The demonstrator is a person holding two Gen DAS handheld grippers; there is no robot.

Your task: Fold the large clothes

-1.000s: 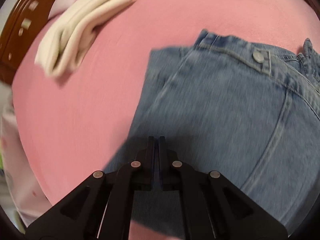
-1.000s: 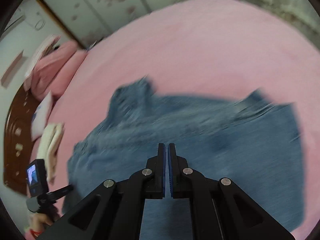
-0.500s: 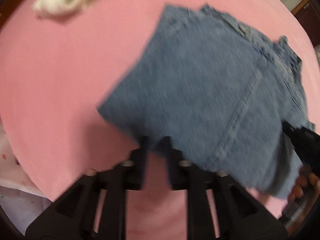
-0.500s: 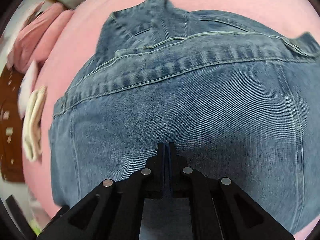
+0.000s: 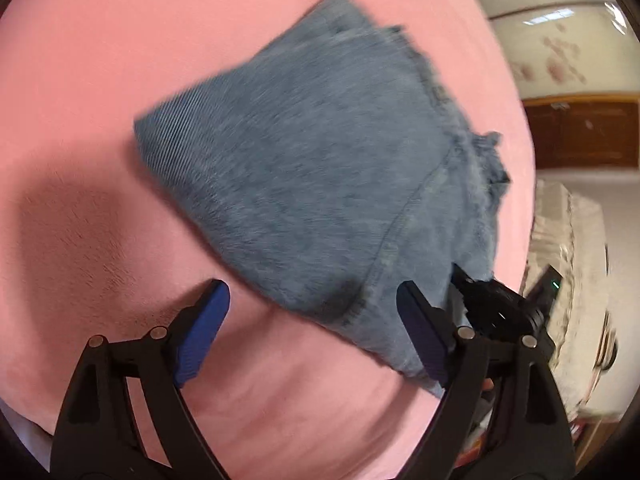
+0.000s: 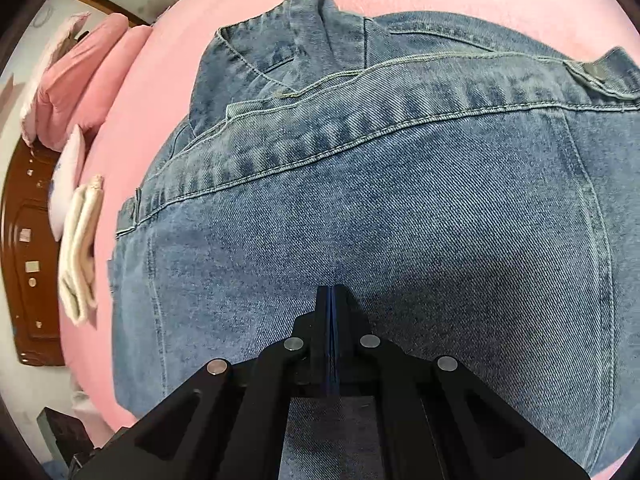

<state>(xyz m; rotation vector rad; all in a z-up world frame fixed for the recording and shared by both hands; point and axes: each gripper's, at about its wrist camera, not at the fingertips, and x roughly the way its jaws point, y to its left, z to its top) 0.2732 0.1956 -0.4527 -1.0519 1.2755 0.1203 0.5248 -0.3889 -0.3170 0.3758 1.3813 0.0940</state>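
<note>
A blue denim garment [image 5: 320, 176] lies folded on the pink bed [image 5: 100, 60]. In the left wrist view my left gripper [image 5: 312, 320] is open and empty, with its near edge between the spread fingers. My right gripper [image 5: 476, 296] shows at the garment's right corner there. In the right wrist view the denim [image 6: 400, 208] fills the frame, seams and a button tab showing. My right gripper [image 6: 331, 300] is shut on the denim's near edge.
A folded white cloth [image 6: 80, 252] lies on the bed at the left, near pink pillows [image 6: 80, 76] and a dark wooden headboard [image 6: 28, 272]. A wardrobe [image 5: 540, 20] and white furniture [image 5: 568, 280] stand beyond the bed's right edge.
My left gripper let go of the denim, opened wide and drew back. The garment came down folded on the bed. My right gripper stayed shut on the denim and moved lower.
</note>
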